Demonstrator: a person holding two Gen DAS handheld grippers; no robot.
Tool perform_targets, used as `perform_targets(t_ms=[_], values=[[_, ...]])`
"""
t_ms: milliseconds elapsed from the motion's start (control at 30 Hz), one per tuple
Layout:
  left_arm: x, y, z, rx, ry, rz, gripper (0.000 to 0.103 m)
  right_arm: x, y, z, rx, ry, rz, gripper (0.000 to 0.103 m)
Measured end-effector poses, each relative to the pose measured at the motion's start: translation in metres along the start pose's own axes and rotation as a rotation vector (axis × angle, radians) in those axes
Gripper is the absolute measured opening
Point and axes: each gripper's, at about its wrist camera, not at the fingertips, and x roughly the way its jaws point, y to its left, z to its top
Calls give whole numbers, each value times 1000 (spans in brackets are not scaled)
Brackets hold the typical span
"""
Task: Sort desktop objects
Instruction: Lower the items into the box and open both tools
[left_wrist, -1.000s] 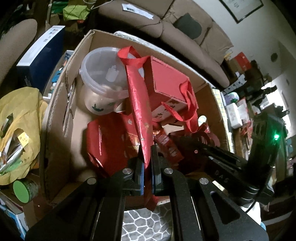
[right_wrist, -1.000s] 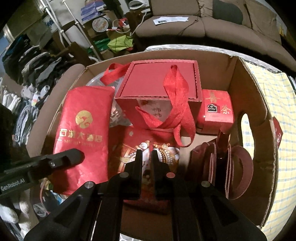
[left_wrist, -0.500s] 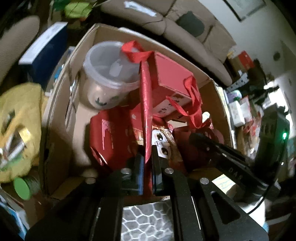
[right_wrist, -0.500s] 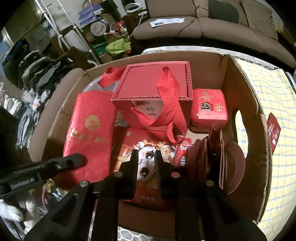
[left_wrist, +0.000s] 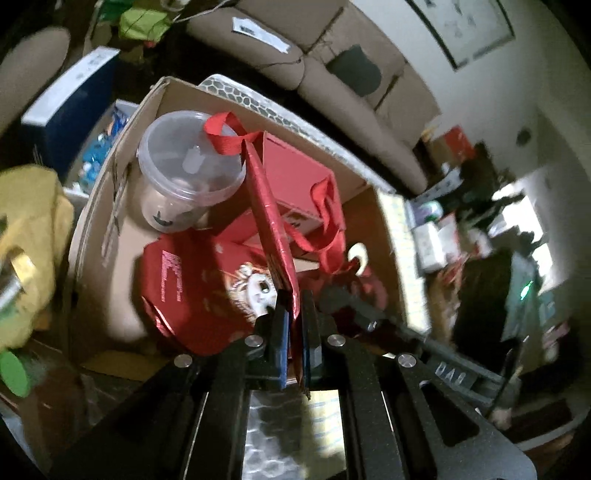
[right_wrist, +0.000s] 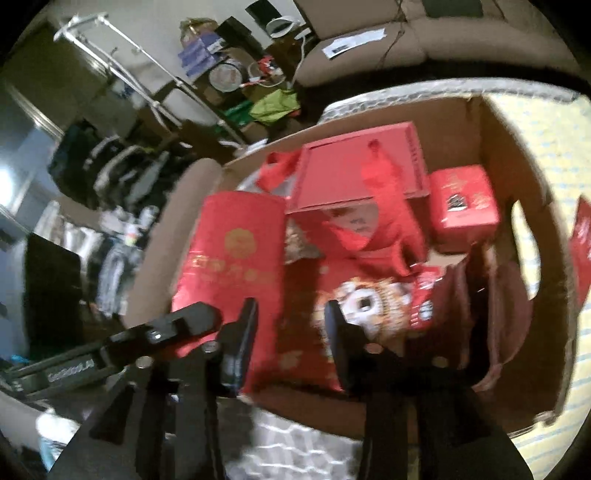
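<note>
A cardboard box (left_wrist: 110, 206) holds several red items. My left gripper (left_wrist: 293, 332) is shut on a flat red packet (left_wrist: 269, 221), held edge-up over the box; the packet's face with gold print shows in the right wrist view (right_wrist: 236, 258). My right gripper (right_wrist: 291, 325) is open and empty above the box's near side, over a red tiger-print bag (right_wrist: 365, 306). A red gift box with ribbon handles (right_wrist: 362, 173), a small red tea box (right_wrist: 463, 201) and a clear plastic tub (left_wrist: 188, 177) also lie inside.
Dark red pouches (right_wrist: 491, 306) stand at the box's right side. A yellow bag (left_wrist: 33, 236) and a blue box (left_wrist: 70, 99) lie left of the cardboard box. A brown sofa (left_wrist: 332, 62) stands behind. A clothes rack (right_wrist: 122, 66) stands far left.
My right gripper has opened and pulled back from the tiger-print bag. My left gripper has lifted and drawn back with the red packet still in it.
</note>
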Motion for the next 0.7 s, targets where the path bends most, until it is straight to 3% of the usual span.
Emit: perform_targets(t_ms=[233, 333, 700], values=[[-4, 29, 1, -187, -54, -132, 5, -5, 6, -12, 46, 19, 126, 52], [-3, 38, -4, -263, -83, -209, 5, -5, 7, -17, 47, 40, 134, 54], [6, 52, -18, -356, -121, -255, 5, -8, 12, -26, 66, 42, 236, 50]])
